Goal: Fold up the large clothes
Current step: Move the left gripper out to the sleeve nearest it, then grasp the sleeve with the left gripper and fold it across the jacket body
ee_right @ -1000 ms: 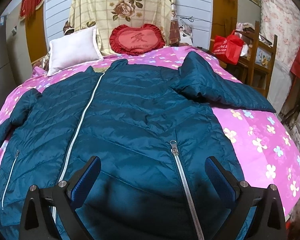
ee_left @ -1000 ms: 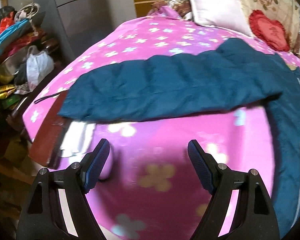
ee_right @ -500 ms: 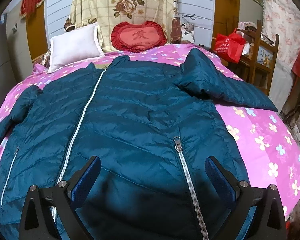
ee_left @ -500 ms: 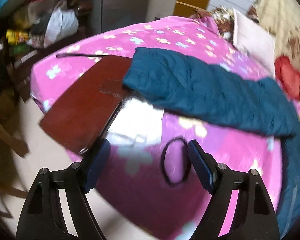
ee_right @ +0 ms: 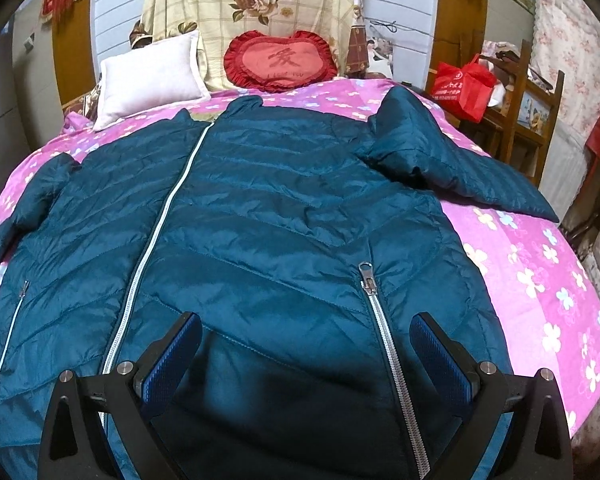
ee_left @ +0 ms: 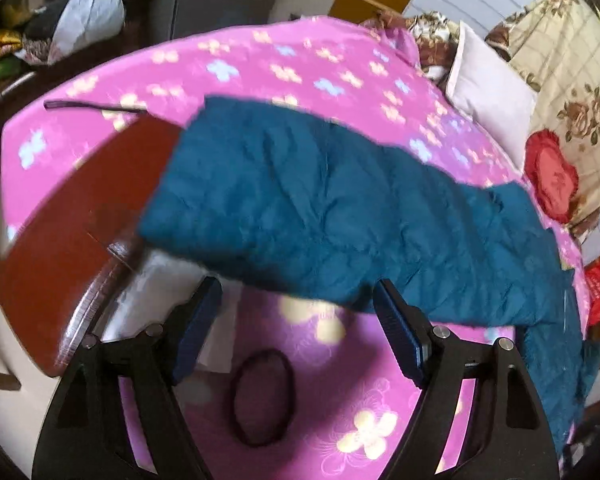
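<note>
Your left gripper [ee_left: 296, 320] has swung in on the jacket sleeve [ee_left: 300, 208] over the last second, fingers spread, its cuff edge just ahead, probably not yet touching through the blur. Your right gripper [ee_right: 306, 354], also spread, hovers over the jacket [ee_right: 260, 220] flat on the bed [ee_right: 540, 280].

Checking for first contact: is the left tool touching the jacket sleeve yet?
Cannot tell. In the left wrist view the open left tool has its fingertips level with the sleeve edge, but motion blur hides any gap or contact.
</note>
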Available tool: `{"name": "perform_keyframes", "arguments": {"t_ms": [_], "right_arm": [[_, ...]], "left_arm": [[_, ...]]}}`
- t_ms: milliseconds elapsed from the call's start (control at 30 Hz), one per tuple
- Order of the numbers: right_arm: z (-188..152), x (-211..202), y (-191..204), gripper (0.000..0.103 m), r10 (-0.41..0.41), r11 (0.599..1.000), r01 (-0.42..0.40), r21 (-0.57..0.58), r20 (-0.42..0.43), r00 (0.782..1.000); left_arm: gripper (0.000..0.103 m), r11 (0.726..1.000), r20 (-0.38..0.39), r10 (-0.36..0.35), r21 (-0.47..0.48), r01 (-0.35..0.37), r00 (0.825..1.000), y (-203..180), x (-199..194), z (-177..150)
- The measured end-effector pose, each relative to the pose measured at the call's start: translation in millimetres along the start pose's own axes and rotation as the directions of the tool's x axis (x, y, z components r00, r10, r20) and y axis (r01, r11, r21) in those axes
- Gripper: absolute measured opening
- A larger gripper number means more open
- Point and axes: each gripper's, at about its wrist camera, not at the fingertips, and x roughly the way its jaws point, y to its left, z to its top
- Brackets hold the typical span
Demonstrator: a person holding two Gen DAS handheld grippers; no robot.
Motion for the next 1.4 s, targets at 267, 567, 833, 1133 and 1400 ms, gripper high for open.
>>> {"name": "perform_keyframes", "arguments": {"t_ms": [267,567,833,1133,1400], "right_arm": [[-1.3,0.4,-5.2,0.103,0.002,1.0,-0.002,0.014,-0.011,1.0],[-1.6,0.7,-10.9,0.103,0.0,0.999,0.001,0.032,-0.017,1.0],[0.5,-7.8,-32.6,0.103,-0.079,0.996,0.079,0.04,0.002,0.997],[-5.2,-12.3,-56.4,0.103,-0.09,0.993,0.091,0.081,-0.025,0.996],[-6.4,-15.0,-74.7,0.103,-0.105,0.987,0.108,0.115,-0.035,0.994]], "left_arm": [[0.016,0.999,0.047,0.036,-0.034,-0.034,0.998,-10.3,36.8,39.5],[0.005,1.0,0.178,0.024,0.012,-0.027,0.984,-45.9,6.8,53.3],[0.004,0.94,0.163,-0.293,0.228,0.253,0.942,-147.5,-48.6,41.0],[0.005,0.818,0.039,-0.489,0.368,0.442,0.872,-295.5,-74.7,2.5],[0.004,0.698,-0.093,-0.599,0.427,0.575,0.795,-410.7,-90.0,-42.2]]}}
